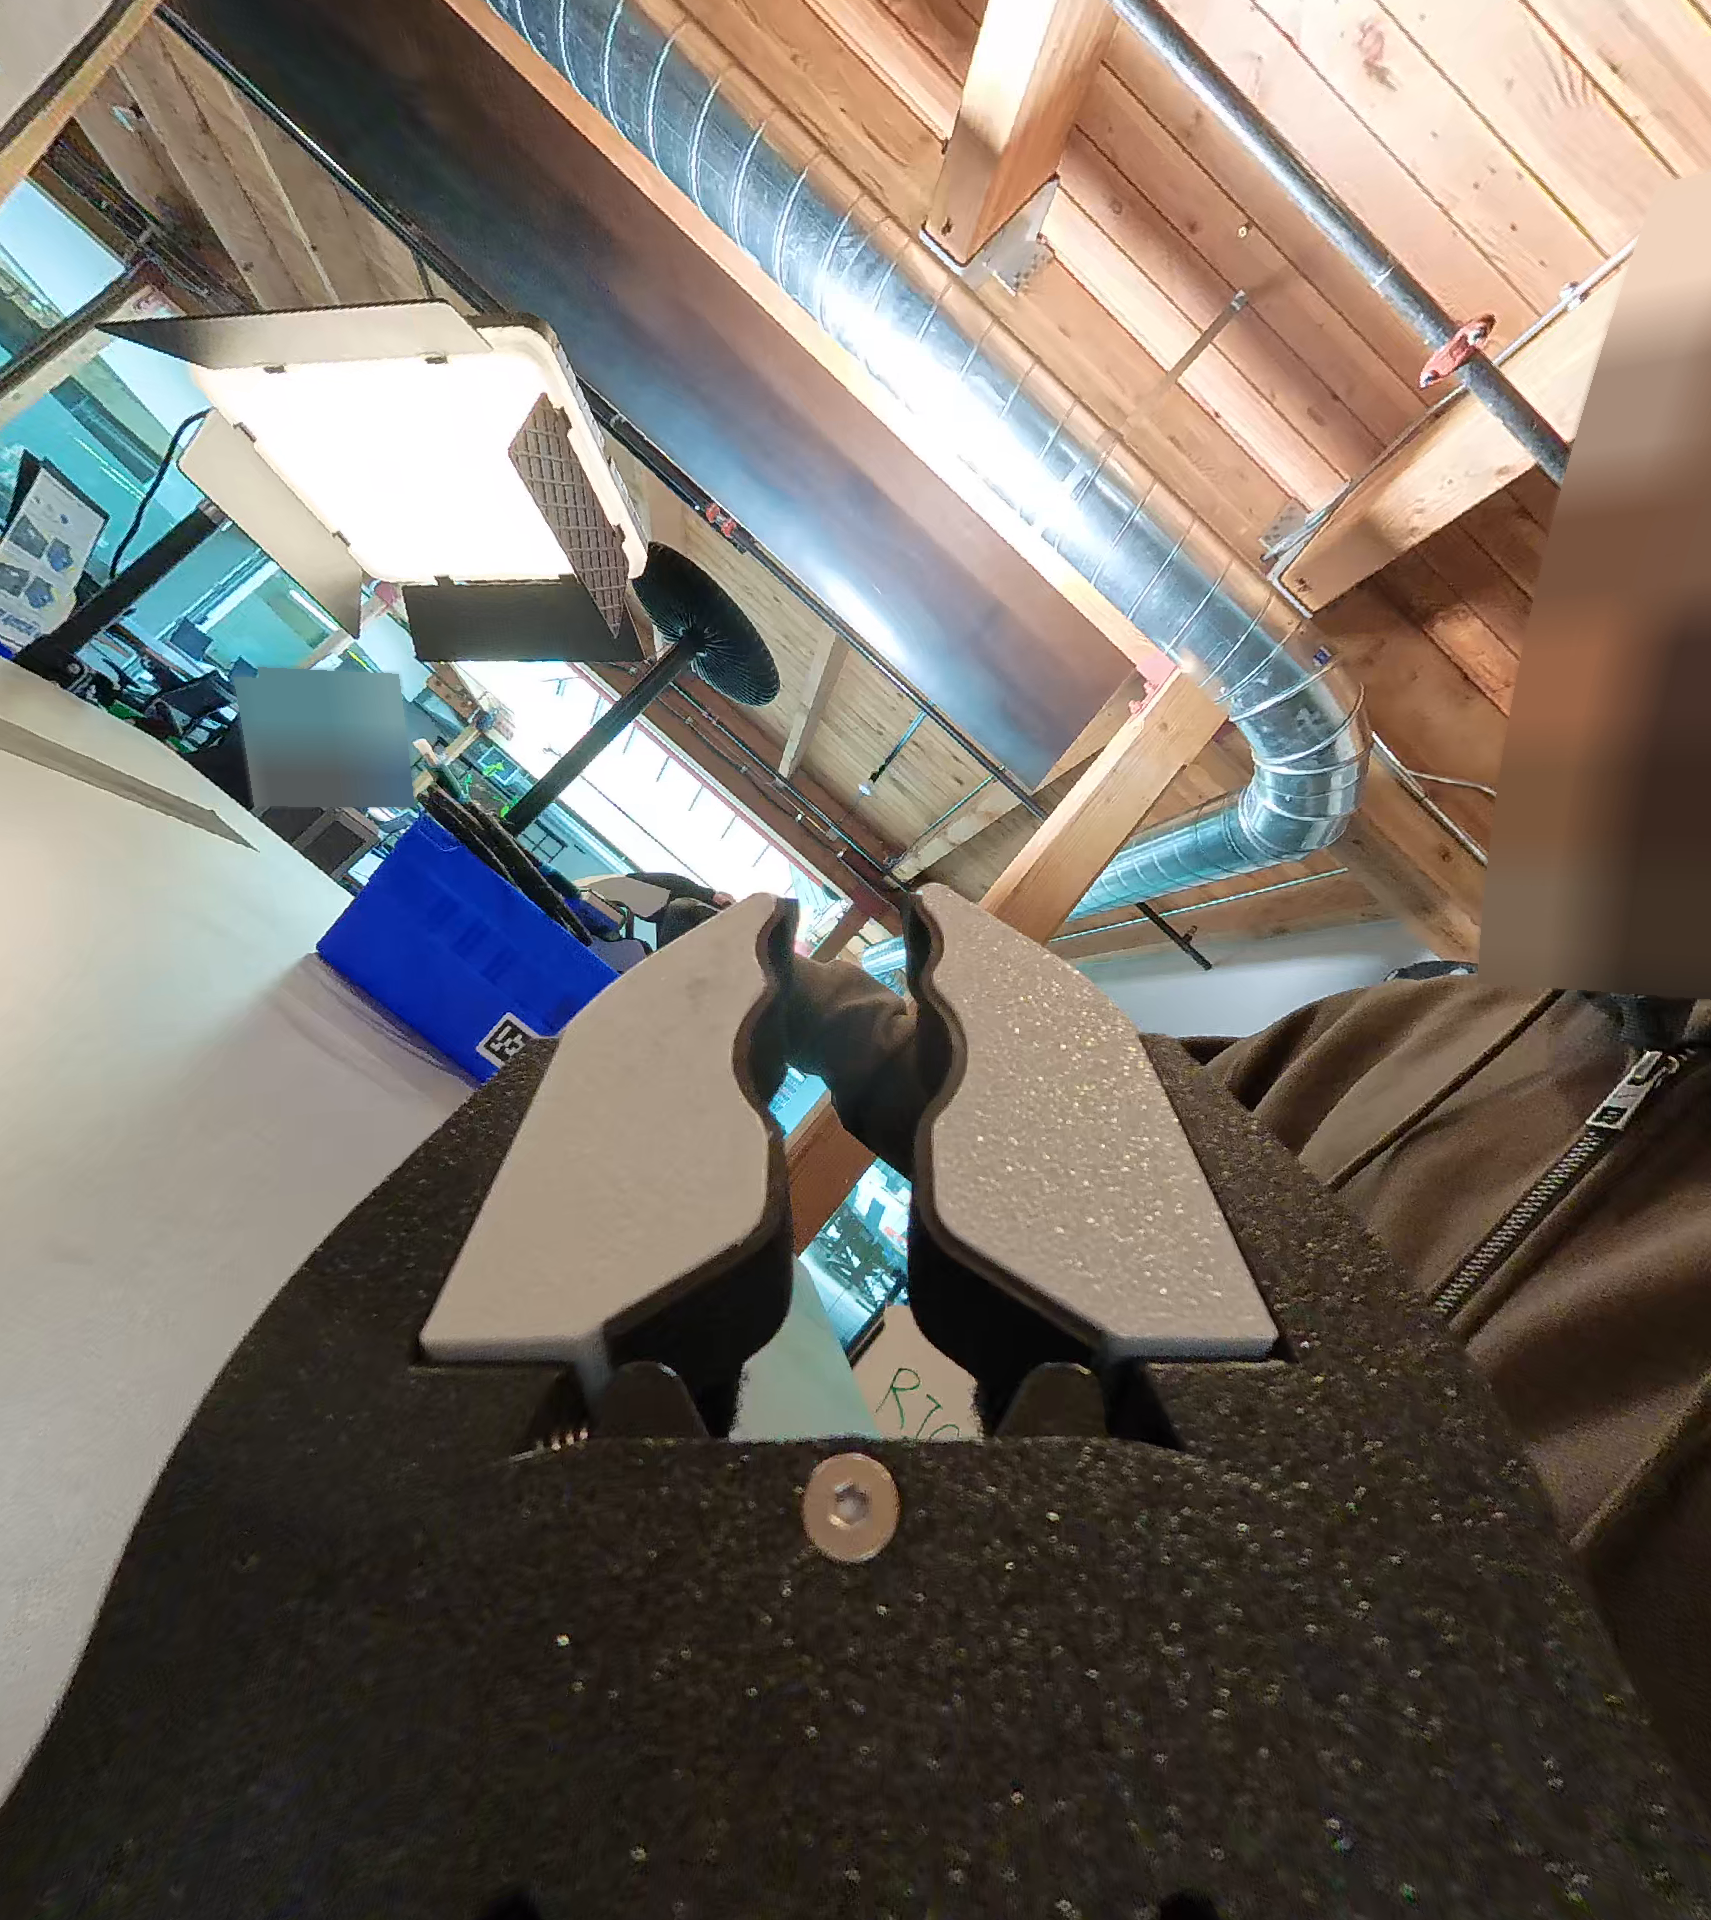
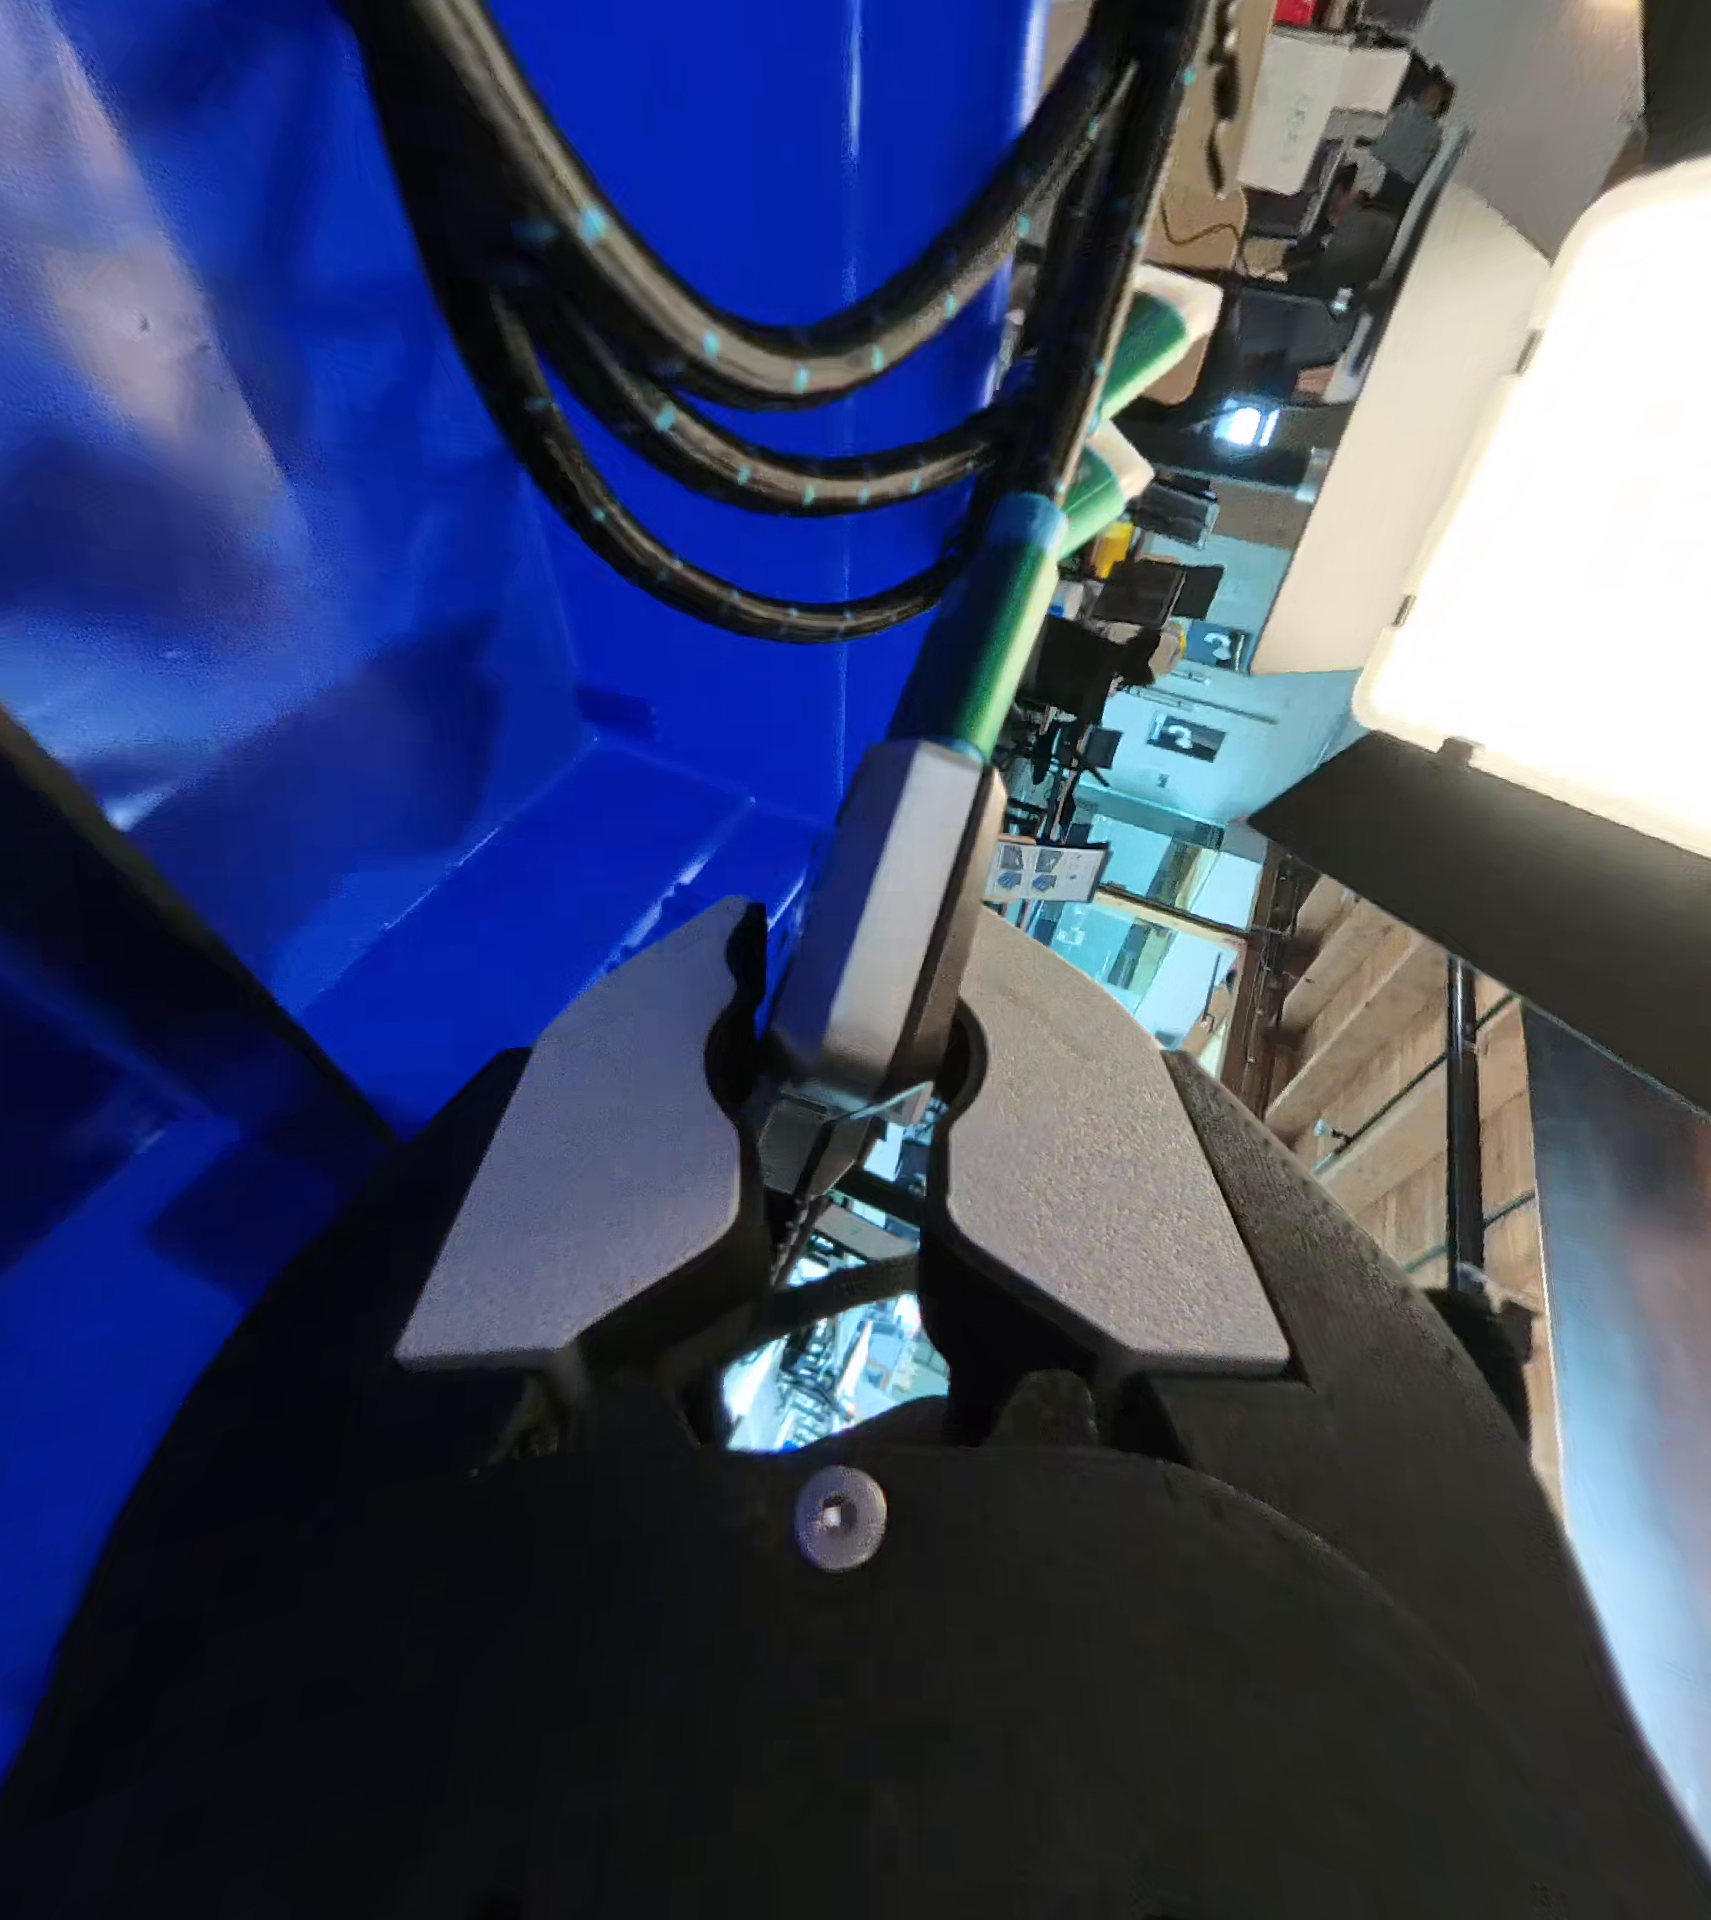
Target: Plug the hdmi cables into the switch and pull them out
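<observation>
In the right wrist view my right gripper (image 2: pixel 861 935) is at a blue bin (image 2: pixel 311 520). A grey connector block (image 2: pixel 882 894) with a green cable boot (image 2: pixel 1012 623) stands tilted between its fingers. The block leans on the right finger (image 2: pixel 1059 1122). A sliver of blue shows between it and the left fingertip (image 2: pixel 716 935), so the pads do not clamp it. Its black braided cable (image 2: pixel 726 468) hangs in loops inside the bin. In the left wrist view my left gripper (image 1: pixel 846 914) points up toward the ceiling with its fingers a little apart. A brown sleeve (image 1: pixel 851 1039) passes behind the gap.
A white table (image 1: pixel 51 1143) lies at the left, with the blue bin (image 1: pixel 435 956) on it. A person in a brown zipped jacket (image 1: pixel 1557 1195) is close on the right. A bright light panel (image 1: pixel 394 478) on a black stand hangs over the table and also shows in the right wrist view (image 2: pixel 1640 468). Tip to tip, the grippers are about 55 centimetres apart.
</observation>
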